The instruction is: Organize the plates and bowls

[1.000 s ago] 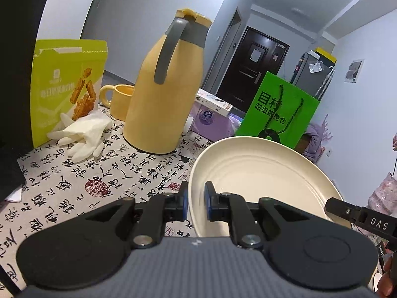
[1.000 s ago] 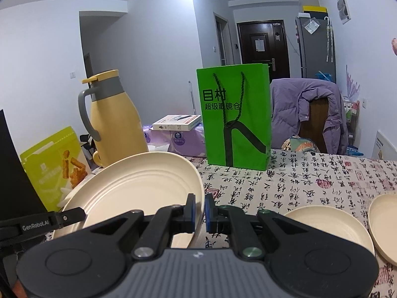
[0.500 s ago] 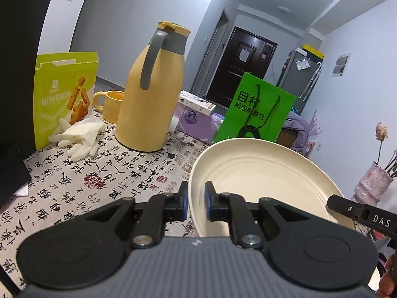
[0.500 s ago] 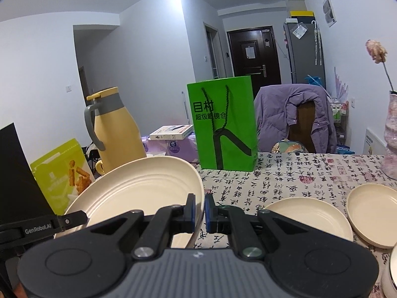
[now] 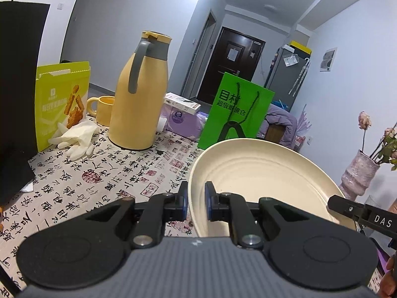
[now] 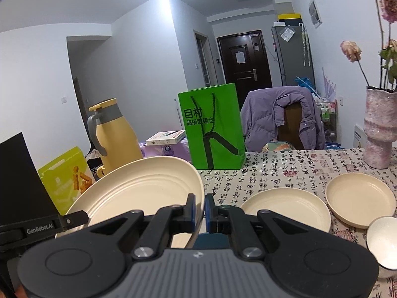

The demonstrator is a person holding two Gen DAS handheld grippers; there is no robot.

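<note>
Both grippers hold one large cream plate (image 5: 260, 173) above the table. My left gripper (image 5: 196, 202) is shut on its left rim. My right gripper (image 6: 199, 209) is shut on its right rim, and the plate (image 6: 144, 188) fills the left of the right wrist view. A cream plate (image 6: 285, 208) lies on the table just right of my right gripper. A second, deeper cream plate (image 6: 359, 196) lies further right. A white bowl (image 6: 382, 238) sits at the lower right edge.
A yellow thermos (image 5: 139, 94), a yellow mug (image 5: 101, 109), white gloves (image 5: 74, 136) and a yellow snack box (image 5: 62, 101) stand at the left. A green paper bag (image 6: 213, 129) stands at the back. A pink vase with flowers (image 6: 378, 131) stands at the right.
Both grippers have pulled back and risen with the plate held between them. More of the table shows now: the deeper plate, the white bowl and the vase have come into the right wrist view.
</note>
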